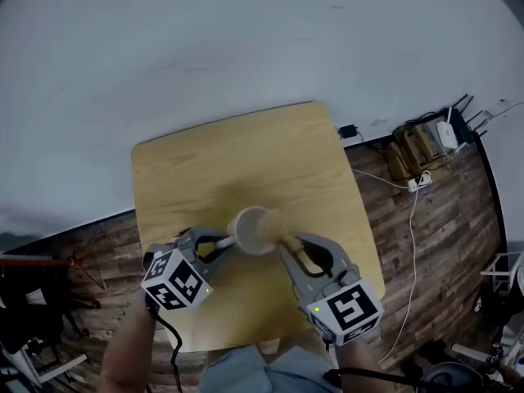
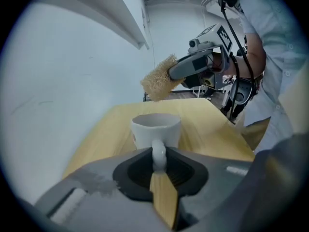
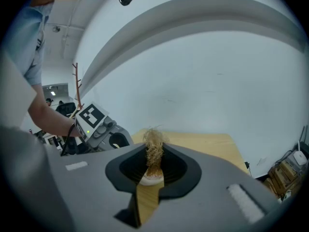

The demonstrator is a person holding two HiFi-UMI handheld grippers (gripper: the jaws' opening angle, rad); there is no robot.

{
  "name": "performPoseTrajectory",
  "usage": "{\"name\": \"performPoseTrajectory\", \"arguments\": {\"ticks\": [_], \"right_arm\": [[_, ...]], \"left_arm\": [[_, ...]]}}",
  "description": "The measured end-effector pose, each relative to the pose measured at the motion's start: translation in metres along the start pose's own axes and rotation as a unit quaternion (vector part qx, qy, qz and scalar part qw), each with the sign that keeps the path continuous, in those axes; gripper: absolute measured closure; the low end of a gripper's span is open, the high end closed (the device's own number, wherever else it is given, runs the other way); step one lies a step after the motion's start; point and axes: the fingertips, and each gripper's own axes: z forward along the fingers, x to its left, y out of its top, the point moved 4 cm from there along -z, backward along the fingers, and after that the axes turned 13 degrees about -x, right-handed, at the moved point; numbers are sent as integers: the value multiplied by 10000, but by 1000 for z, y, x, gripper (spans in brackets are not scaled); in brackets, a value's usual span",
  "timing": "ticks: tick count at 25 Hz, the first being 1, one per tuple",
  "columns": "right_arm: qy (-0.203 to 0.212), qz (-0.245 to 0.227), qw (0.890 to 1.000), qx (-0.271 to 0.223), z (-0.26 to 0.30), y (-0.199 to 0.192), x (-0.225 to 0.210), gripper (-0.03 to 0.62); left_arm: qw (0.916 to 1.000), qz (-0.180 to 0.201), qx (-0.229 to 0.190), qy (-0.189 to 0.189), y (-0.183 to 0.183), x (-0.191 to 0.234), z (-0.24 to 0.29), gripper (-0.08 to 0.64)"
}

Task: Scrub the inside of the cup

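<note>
- Looking down in the head view, you have the white cup (image 1: 255,229) over the front half of the wooden table (image 1: 246,154). Your left gripper (image 1: 223,244) is at its handle, and your right gripper (image 1: 288,248) holds the brush (image 1: 282,237) beside its rim.
- In the left gripper view, your jaws are clenched on the cup's handle (image 2: 159,154). The cup sits mouth up, and the bristles hang above it, outside the mouth.
- In the right gripper view, your jaws clamp the brush stem, with the bristles pointing away from you.
- Judging from this, you have cup and brush secured, but scrubbing inside the cup is yet to be done.
</note>
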Motion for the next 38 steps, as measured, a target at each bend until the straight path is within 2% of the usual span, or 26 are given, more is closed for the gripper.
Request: {"name": "performPoseTrajectory", "arguments": {"ticks": [6,9,13,18,21,26,32,38], "right_arm": [[968,-411,9935,424,8,-13,-13,532],[1386,-568,9853,826,12,-29,-14,532],[1879,-674,9734,1123,26,-43,-14,532],[2278,-1164,9581,1288,49,-55,-16,532],[2505,-1603,9453,1338,58,-63,-15,533],[2600,-2155,9270,1632,67,-79,-15,534],[2599,-1947,9208,2162,70,-86,-19,534],[2976,-1556,8995,2795,64,-93,-15,535]], "left_arm": [[9985,15,509,212,9,-6,3,488],[9973,26,670,294,14,-10,7,488],[9954,125,897,312,22,-14,11,488],[9923,350,1145,316,31,-15,16,488],[9909,405,1249,296,34,-15,18,488],[9879,612,1389,311,40,-16,21,488],[9831,802,1593,401,44,-18,23,488],[9802,918,1695,450,47,-20,25,489]]}}
